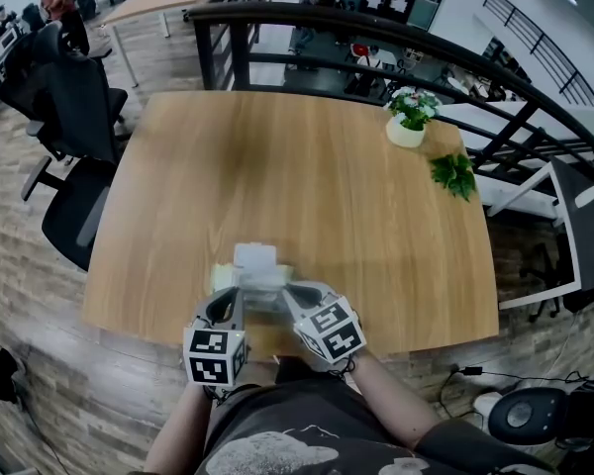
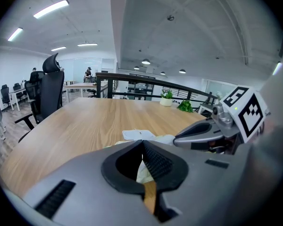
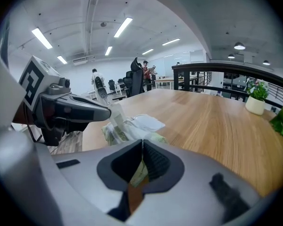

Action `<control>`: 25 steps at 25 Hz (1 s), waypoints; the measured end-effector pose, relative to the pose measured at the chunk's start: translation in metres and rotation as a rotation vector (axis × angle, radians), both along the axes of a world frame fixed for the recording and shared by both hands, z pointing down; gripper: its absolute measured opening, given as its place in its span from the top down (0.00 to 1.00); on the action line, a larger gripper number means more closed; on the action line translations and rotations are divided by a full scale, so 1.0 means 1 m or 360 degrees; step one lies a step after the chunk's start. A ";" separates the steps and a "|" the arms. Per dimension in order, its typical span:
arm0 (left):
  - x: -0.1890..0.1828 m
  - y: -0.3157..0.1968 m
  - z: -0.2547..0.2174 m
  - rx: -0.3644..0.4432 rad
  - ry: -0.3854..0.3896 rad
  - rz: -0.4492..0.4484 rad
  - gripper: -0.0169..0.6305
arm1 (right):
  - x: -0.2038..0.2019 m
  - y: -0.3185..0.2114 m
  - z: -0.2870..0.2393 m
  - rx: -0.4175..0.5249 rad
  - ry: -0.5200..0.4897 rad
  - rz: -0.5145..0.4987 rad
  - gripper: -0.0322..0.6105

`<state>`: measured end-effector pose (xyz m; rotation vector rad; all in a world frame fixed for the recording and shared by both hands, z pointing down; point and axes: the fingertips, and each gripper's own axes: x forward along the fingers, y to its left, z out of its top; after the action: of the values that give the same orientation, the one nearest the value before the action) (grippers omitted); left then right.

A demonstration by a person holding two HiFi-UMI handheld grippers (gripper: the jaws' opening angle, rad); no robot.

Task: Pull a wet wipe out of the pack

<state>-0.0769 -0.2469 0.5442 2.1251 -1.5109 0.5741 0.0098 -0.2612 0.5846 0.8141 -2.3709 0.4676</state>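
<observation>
Lying lid-open on the desk (image 1: 307, 166), the pack (image 1: 257, 283) feeds a wet wipe (image 3: 114, 119) pinched by the left hand-held gripper (image 1: 236, 300); the right hand-held gripper (image 1: 295, 297) is closed alongside. A railing (image 1: 376, 30) stands beyond.

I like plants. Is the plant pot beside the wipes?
No, the plant pot is at the far corner, the wipes pack by the near edge.

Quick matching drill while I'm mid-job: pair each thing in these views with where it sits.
Things:
1. pale green soft wet wipe pack
2. white flower pot
3. black office chair

Places:
A. on the floor, left of the wooden table
B. at the table's near edge
C. at the table's far right corner

Pairs: 1-B, 2-C, 3-A.
</observation>
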 end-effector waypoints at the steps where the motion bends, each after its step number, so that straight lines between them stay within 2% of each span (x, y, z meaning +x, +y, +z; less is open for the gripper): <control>1: -0.001 0.000 0.000 0.0001 0.0000 -0.0002 0.95 | 0.001 0.000 0.000 -0.0001 0.0001 0.0009 0.90; 16: -0.003 0.002 -0.001 -0.0001 -0.0001 0.0000 0.95 | 0.027 -0.003 0.004 -0.0040 0.0030 0.0144 0.90; 25: -0.002 0.003 0.000 0.0005 0.0006 0.0000 0.95 | 0.036 0.001 0.000 -0.0020 0.0018 0.0147 0.90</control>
<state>-0.0785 -0.2443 0.5446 2.1272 -1.5106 0.5680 0.0456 -0.2607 0.5849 0.9213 -2.3250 0.5139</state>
